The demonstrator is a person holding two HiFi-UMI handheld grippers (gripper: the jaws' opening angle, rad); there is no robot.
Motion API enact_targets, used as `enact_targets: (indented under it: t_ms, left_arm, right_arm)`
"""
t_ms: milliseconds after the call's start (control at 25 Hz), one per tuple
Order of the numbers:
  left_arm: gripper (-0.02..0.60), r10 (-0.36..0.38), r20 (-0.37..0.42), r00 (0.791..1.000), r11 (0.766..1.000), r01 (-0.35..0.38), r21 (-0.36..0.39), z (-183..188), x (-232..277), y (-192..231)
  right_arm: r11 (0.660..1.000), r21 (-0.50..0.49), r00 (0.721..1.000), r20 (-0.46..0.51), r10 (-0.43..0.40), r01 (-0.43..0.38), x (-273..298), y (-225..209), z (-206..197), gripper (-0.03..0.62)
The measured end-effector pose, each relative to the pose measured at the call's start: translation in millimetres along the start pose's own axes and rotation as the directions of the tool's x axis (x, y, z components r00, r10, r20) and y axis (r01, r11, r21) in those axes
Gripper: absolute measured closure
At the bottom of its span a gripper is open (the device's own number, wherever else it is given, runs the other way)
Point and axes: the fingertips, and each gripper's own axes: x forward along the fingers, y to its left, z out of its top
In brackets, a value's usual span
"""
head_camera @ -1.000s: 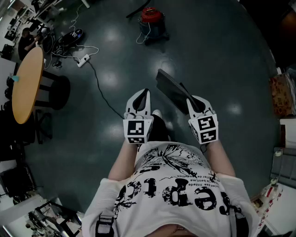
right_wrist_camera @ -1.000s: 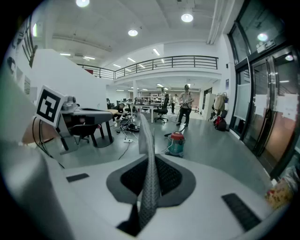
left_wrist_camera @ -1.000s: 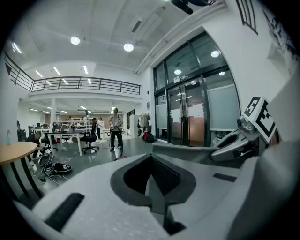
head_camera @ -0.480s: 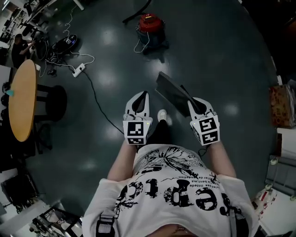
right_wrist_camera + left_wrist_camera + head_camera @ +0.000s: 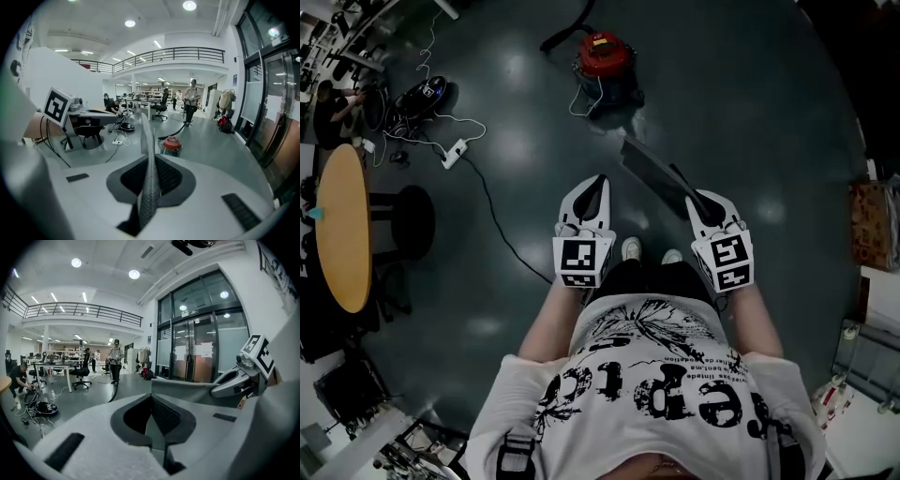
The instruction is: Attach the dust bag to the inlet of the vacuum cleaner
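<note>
The red vacuum cleaner stands on the dark floor ahead of me; the right gripper view shows it beyond the jaws. My right gripper is shut on the grey dust bag, a flat sheet that sticks out forward and to the left. In its own view the bag stands edge-on between the closed jaws. My left gripper is held beside it, shut and empty, its jaws pressed together. From the left gripper view, the bag and the right gripper appear at the right.
An oval wooden table and a black stool stand at the left. A power strip with a cable runs across the floor near a round black device. A cardboard box sits at the right edge. People stand further off.
I have walked forward: the floor, table and cable have slid back in the head view. Both grippers keep their pose, the right one still holding the bag.
</note>
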Motion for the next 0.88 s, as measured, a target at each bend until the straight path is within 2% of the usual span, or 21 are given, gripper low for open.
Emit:
enact_targets:
  t_ms: [160,360,560,680,880]
  left_arm:
    - [0.578,0.054,-0.040,0.998,0.999,-0.054,-0.004,-1,35,26]
    - [0.578,0.143,-0.054,0.988,0.989,-0.144,-0.017,7,81,52]
    - [0.578,0.262,-0.061,0.963,0.965,-0.260,0.033,25,148,81]
    - [0.578,0.295,-0.052,0.954,0.955,-0.296,-0.025,45,182,91]
    - [0.578,0.323,-0.053,0.945,0.944,-0.326,-0.059,56,235,102]
  right_arm:
    - [0.999,0.002,0.999,-0.025,0.040,-0.040,38,-30,15,0.568]
    - [0.989,0.023,0.988,-0.035,0.149,-0.149,86,-63,31,0.568]
    - [0.960,-0.019,0.959,-0.043,0.279,-0.280,138,-113,54,0.568]
    - [0.942,-0.062,0.944,-0.062,0.325,-0.329,161,-148,72,0.568]
    - [0.920,-0.135,0.929,-0.081,0.360,-0.368,204,-188,94,0.568]
